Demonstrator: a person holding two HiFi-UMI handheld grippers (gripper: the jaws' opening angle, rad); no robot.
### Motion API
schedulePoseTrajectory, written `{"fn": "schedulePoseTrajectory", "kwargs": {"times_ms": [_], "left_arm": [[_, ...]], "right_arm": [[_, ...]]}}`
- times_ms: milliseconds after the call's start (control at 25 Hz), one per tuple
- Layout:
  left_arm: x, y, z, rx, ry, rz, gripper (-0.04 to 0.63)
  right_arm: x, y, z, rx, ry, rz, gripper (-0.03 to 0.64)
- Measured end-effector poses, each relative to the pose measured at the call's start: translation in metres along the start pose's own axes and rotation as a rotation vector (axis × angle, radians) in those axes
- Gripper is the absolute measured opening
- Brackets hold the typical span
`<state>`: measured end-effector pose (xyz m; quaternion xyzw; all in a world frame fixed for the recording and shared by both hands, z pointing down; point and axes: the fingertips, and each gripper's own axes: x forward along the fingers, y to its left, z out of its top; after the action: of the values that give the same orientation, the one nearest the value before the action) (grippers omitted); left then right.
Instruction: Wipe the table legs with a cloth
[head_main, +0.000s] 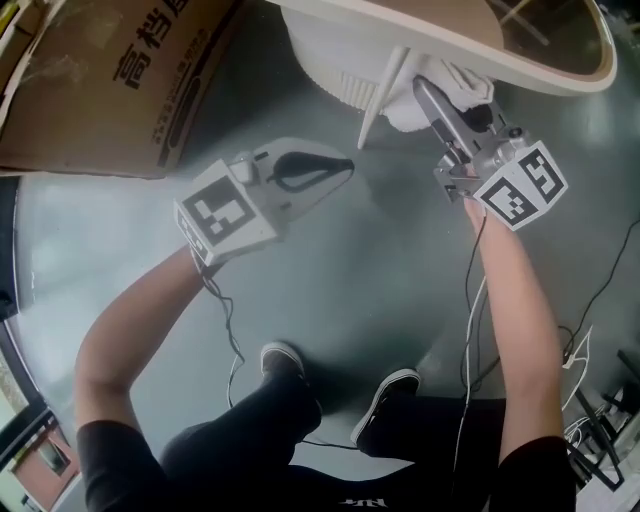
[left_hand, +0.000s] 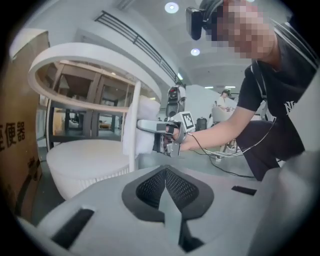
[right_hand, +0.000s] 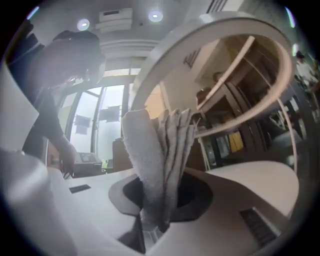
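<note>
Cloth (head_main: 405, 112), one, white: in the head view it lies against the single slanted table leg (head_main: 383, 95) under the round table (head_main: 560, 75), held by the right gripper (head_main: 432, 100). The left gripper (head_main: 345, 165) hangs apart over the floor (head_main: 380, 270), near one cardboard box (head_main: 120, 80).

Left gripper view: jaws shut together, nothing between them.

Right gripper view: jaws clamped on the folded cloth (right_hand: 155, 165), which stands upright.

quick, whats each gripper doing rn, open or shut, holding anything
Left gripper: shut, nothing between its jaws.
Right gripper: shut on the cloth.
</note>
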<state>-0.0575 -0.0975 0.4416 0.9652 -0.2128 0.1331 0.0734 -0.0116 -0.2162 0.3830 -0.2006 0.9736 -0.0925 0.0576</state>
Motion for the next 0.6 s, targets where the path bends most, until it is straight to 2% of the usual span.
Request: {"fn": "schedulePoseTrajectory", "kwargs": {"times_ms": [80, 200, 520, 600], "left_arm": [[-0.004, 0.004, 0.015, 0.017, -0.011, 0.021, 0.006], [-0.006, 0.004, 0.023, 0.011, -0.006, 0.041, 0.006], [-0.007, -0.004, 0.011, 0.024, 0.013, 0.041, 0.006], [-0.006, -0.003, 0.01, 0.012, 0.008, 0.042, 0.006]], "right_arm": [[0.011, 0.015, 0.018, -0.142, 0.016, 0.062, 0.074], [0.014, 0.03, 0.015, -0.332, 0.085, 0.111, 0.074], [0.025, 0.04, 0.011, -0.665, 0.188, 0.169, 0.074], [0.021, 0.042, 0.004, -0.703, 0.217, 0.184, 0.074]]}}
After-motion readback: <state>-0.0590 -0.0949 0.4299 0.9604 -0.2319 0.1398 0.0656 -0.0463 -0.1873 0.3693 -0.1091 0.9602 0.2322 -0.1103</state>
